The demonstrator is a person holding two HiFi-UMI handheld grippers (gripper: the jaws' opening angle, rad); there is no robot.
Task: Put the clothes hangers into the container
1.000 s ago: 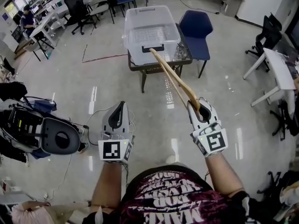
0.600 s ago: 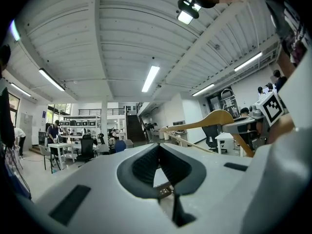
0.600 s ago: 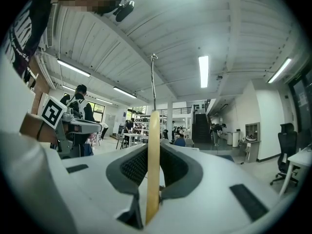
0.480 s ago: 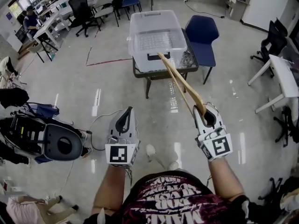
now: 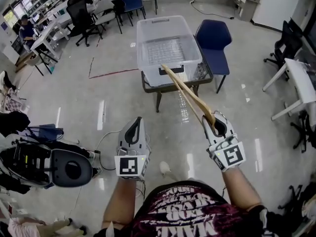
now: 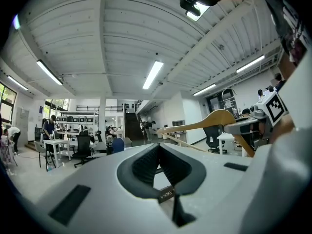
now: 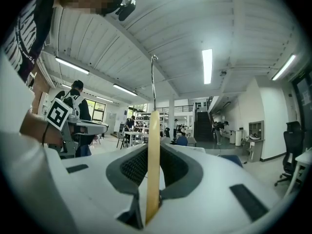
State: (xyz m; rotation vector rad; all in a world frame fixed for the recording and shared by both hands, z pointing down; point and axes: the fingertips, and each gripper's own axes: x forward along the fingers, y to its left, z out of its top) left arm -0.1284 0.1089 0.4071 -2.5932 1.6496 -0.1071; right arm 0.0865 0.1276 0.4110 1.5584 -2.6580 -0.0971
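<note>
A clear plastic container (image 5: 168, 46) stands on a small dark table (image 5: 148, 86) ahead of me. My right gripper (image 5: 214, 121) is shut on a wooden clothes hanger (image 5: 186, 94). The hanger slants up and left, and its far end overlaps the container's near rim. In the right gripper view the hanger (image 7: 153, 169) stands edge-on between the pads, its metal hook (image 7: 152, 82) above. My left gripper (image 5: 134, 126) hovers over the floor at left, shut and holding nothing. The left gripper view shows its jaws (image 6: 157, 149) meeting, with the hanger (image 6: 214, 120) off to the right.
A blue chair (image 5: 213, 36) stands right of the table. A white desk (image 5: 298, 80) and black chairs are at the far right. A black machine (image 5: 64, 167) sits on the floor at left, with a cable (image 5: 101, 142) beside it. Office chairs (image 5: 81, 14) fill the back left.
The table and container have drawn closer and lower in the head view, and the black machine has slid down the frame. Both grippers keep their poses, and the hanger stays held.
</note>
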